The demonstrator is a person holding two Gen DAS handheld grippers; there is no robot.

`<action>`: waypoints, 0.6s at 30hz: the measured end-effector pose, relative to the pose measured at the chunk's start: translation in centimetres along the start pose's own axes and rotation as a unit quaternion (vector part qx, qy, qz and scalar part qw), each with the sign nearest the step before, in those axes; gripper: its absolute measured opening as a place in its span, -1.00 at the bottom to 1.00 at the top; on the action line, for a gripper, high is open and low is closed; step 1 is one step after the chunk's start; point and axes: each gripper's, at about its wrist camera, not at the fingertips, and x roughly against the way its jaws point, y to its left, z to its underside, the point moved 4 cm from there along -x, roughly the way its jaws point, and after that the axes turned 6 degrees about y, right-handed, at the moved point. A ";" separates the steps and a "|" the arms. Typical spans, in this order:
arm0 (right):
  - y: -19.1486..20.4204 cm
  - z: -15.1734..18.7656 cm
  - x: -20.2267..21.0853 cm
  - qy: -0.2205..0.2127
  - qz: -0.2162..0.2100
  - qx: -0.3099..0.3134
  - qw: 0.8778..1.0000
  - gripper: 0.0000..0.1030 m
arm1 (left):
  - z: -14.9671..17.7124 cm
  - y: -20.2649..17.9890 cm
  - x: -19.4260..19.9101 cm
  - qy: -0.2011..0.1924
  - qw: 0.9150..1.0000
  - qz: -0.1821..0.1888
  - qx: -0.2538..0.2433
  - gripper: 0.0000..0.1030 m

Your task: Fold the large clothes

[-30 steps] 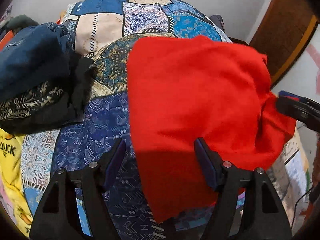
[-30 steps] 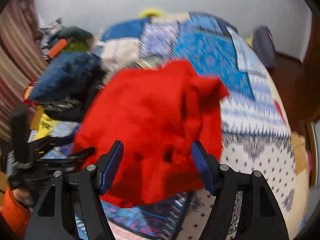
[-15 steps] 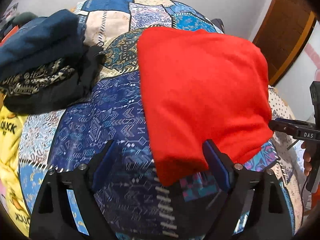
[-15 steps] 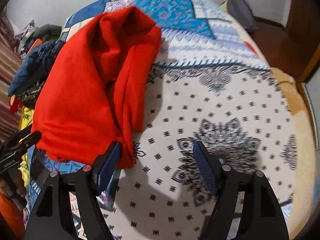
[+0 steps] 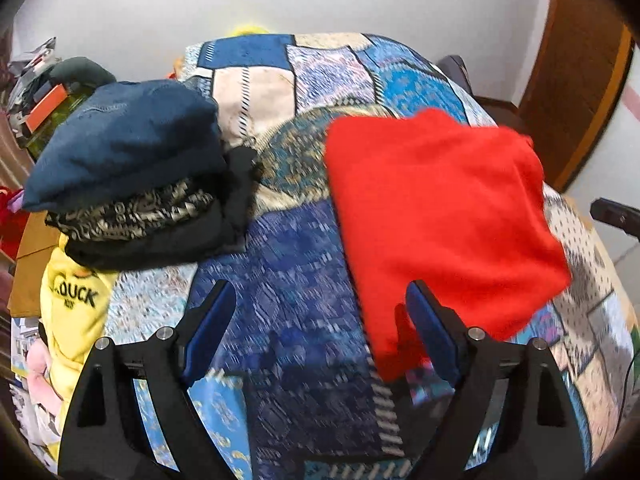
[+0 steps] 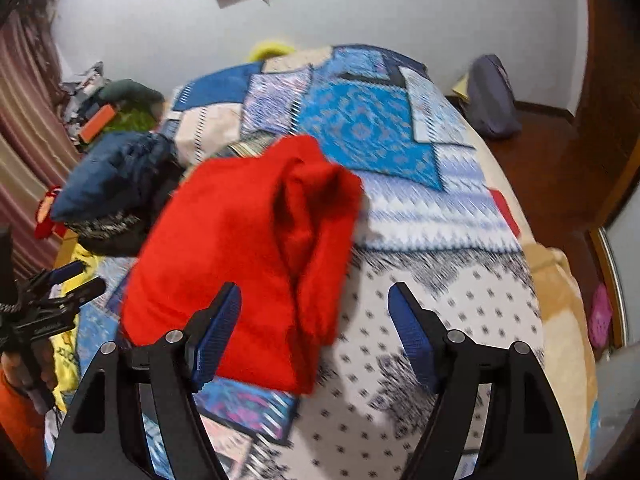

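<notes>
The bed, draped in a patchwork cover of blue, cream and teal printed panels, carries everything, and near its middle the red garment lies folded into a rough rectangle. In the right wrist view one long side is seen to bulge into a rounded ridge rather than lie flat, so the fold is judged done but not yet tidy. To finish it well, that ridge would be pressed down and the lower edge squared before the piece is carried to the stack of folded clothes to the left (navy cloth on top, a black and cream print under it, black cloth below). The red fabric looks soft, matte and fairly thick, likely to slump if lifted by one corner, so a grip at two corners is advised.

The left claw stands wide with nothing held, its blue ribbed pads over the bedcover and the garment's lower corner just behind the right-hand one. The right claw has just been opening and is wide too, its pads clear of the cloth, with the garment's near corner seen between them.

A yellow printed shirt hangs at the bed's left edge.
</notes>
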 end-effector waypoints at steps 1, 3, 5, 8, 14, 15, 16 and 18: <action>0.3 -0.5 -0.4 -0.001 -0.005 0.001 1.000 0.41 | -0.5 0.2 -0.1 -0.002 1.000 0.001 0.004 0.68; 0.9 -1.3 -1.5 0.005 -0.025 -0.001 1.000 0.41 | -1.6 0.4 -0.6 -0.003 1.000 0.010 0.013 0.68; 1.2 -1.8 -3.0 0.014 -0.044 -0.007 0.999 0.41 | -2.6 0.5 -1.5 0.001 0.999 0.025 0.022 0.68; 1.4 -2.3 -5.5 0.034 -0.066 -0.019 0.997 0.41 | -3.7 0.5 -3.3 0.015 0.998 0.055 0.038 0.68; -1.4 -2.3 -9.8 0.074 -0.084 -0.068 0.991 0.48 | -4.6 0.1 -7.7 0.063 0.984 0.148 0.080 0.68; -2.2 -2.1 -10.3 0.080 -0.100 -0.079 0.989 0.59 | -4.7 0.0 -8.3 0.069 0.981 0.161 0.085 0.68; -2.9 -1.9 -10.7 0.087 -0.118 -0.093 0.985 0.62 | -4.7 -0.1 -8.7 0.074 0.978 0.172 0.089 0.69; -3.9 -1.7 -11.4 0.102 -0.150 -0.114 0.977 0.63 | -4.9 -0.3 -9.7 0.082 0.972 0.199 0.097 0.69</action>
